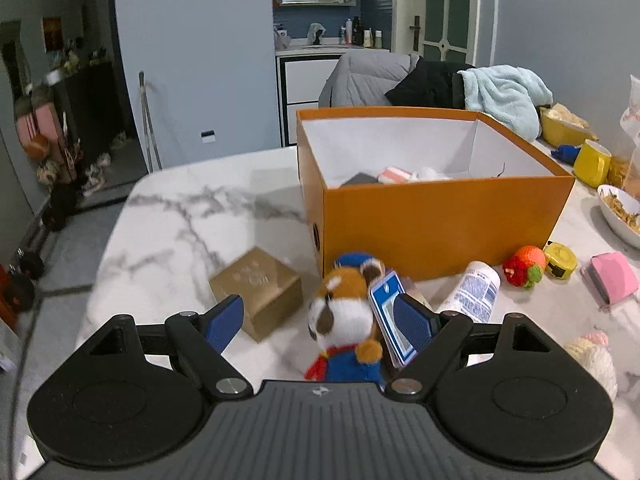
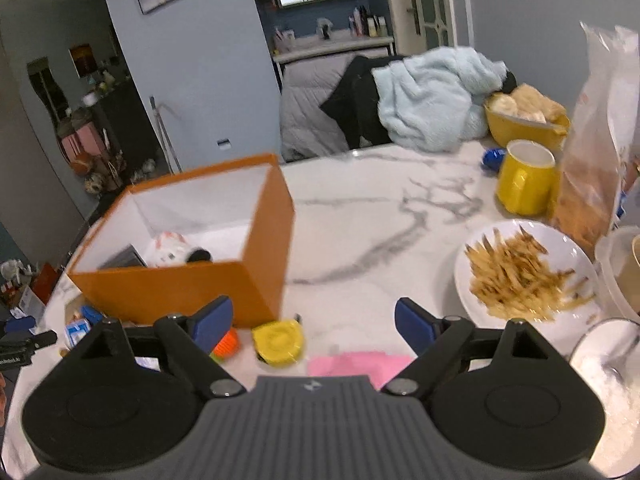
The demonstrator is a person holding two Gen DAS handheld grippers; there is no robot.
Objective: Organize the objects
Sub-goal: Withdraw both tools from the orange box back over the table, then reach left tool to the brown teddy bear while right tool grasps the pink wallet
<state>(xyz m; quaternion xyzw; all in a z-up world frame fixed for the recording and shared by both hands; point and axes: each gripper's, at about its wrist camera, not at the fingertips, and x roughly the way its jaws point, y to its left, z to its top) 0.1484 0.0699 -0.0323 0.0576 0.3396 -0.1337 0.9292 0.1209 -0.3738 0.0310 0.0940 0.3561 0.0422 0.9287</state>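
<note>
An open orange box point(image 1: 436, 216) stands on the marble table point(image 1: 192, 216) and holds a few small items; it also shows in the right wrist view point(image 2: 188, 284). My left gripper point(image 1: 320, 318) is open, with a red panda plush toy point(image 1: 344, 312) and its blue tag point(image 1: 390, 316) between the fingers. A gold box point(image 1: 258, 290) lies just left of it. My right gripper point(image 2: 314, 324) is open above a yellow tape measure point(image 2: 278, 342) and a pink object point(image 2: 352, 364).
In front of the box lie a white tube point(image 1: 474, 292), an orange knitted toy point(image 1: 526, 266), a yellow tape measure point(image 1: 562, 260), a pink object point(image 1: 612, 278). On the right stand a plate of fries point(image 2: 524, 272), a yellow mug point(image 2: 526, 178), a yellow bowl point(image 2: 524, 120).
</note>
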